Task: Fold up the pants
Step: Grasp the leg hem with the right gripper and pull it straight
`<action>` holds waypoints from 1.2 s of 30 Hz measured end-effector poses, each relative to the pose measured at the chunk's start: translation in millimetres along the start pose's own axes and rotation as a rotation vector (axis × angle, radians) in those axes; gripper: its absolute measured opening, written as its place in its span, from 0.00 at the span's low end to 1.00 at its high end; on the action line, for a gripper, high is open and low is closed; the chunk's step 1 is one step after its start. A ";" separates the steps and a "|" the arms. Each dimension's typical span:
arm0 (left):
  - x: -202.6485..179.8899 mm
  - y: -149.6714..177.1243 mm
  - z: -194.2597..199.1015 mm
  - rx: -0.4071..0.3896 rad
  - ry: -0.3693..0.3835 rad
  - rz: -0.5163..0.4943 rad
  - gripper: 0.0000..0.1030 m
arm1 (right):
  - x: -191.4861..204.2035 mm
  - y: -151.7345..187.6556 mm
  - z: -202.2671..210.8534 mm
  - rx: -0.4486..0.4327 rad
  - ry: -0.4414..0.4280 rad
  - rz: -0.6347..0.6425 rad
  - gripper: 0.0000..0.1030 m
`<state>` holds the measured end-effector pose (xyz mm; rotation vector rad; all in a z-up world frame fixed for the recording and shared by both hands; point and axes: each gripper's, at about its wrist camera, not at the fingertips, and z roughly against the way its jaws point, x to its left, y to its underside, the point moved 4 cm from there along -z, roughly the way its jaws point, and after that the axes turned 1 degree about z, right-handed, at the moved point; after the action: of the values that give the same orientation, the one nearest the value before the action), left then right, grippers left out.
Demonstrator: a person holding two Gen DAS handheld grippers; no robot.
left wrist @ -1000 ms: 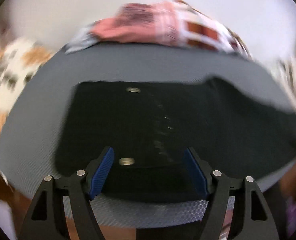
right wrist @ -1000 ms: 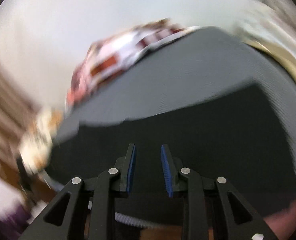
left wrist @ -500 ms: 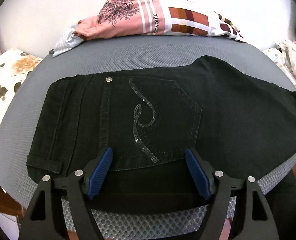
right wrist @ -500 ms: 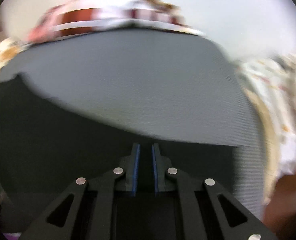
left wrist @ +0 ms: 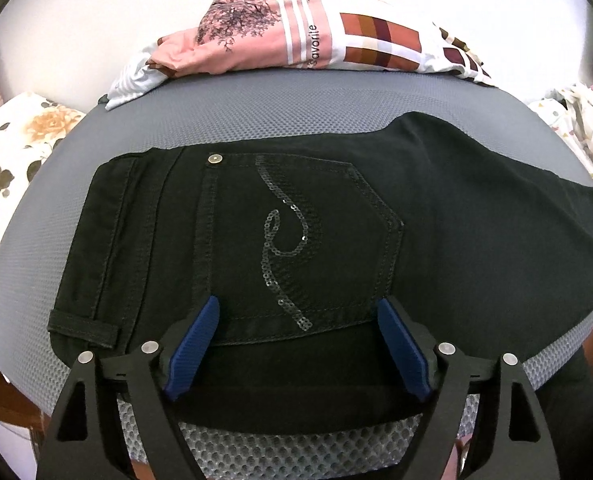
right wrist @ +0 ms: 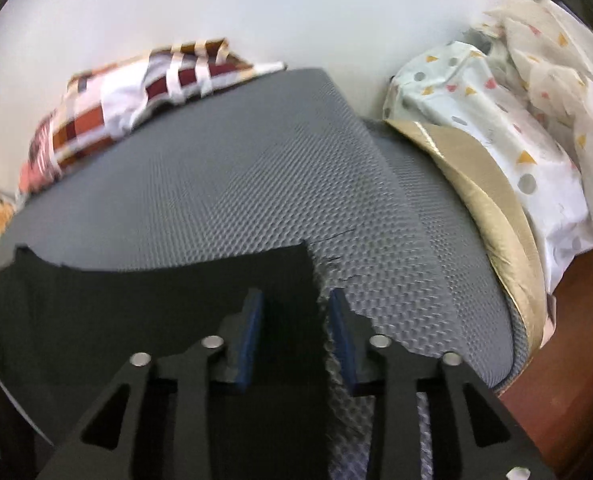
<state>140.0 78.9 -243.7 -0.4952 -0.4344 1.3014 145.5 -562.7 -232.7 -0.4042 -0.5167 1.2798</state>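
Right now your black pants [left wrist: 336, 248] lie flat on the grey mesh tabletop [left wrist: 256, 108], long axis running left to right. Your left claw [left wrist: 296, 340] is spread wide over the waist end, straddling the sequinned pocket [left wrist: 296, 240]. Your right claw [right wrist: 292, 336], partly open and gripping nothing, straddles the hem [right wrist: 308, 276], so it is nearer the end to carry toward the waist.

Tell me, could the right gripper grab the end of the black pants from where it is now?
Probably yes. The right gripper is open, its blue pads on either side of the black pants' edge on the grey mesh cushion, and nothing lies between them.
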 end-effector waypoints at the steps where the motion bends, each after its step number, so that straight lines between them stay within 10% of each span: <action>1: -0.5 -0.1 -0.5 0.001 -0.001 -0.002 0.81 | 9.7 -2.0 -2.0 -0.011 -0.002 0.012 0.45; 5: -2.5 0.6 -2.4 -0.001 -0.012 -0.015 0.83 | 33.3 -7.4 -8.2 -0.016 0.131 0.154 0.07; 11: -2.7 2.3 -2.6 -0.018 -0.011 -0.012 0.84 | 0.8 -8.8 -6.3 -0.023 0.398 0.166 0.00; 15: -4.5 2.3 -2.5 -0.020 -0.011 -0.018 0.85 | -33.6 -3.2 25.7 -0.112 0.130 -0.065 0.00; 17: -5.5 2.1 -2.7 -0.023 -0.006 -0.014 0.87 | -48.5 6.4 47.1 -0.138 0.058 -0.170 0.14; 19: -6.0 2.2 -2.7 -0.026 -0.010 -0.014 0.87 | -71.2 29.7 65.0 -0.140 -0.111 -0.363 0.50; 34: -7.9 4.0 -2.3 -0.042 -0.018 -0.014 0.88 | -68.1 180.9 76.9 -0.092 -0.489 -0.860 0.51; 36: -7.8 4.3 -1.3 -0.043 -0.019 -0.015 0.88 | -53.8 177.8 74.8 -0.077 -0.509 -0.843 0.32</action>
<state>135.7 72.0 -247.4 -0.5151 -0.4824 1.2851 -49.4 -571.4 -277.8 0.1019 -1.0354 0.5253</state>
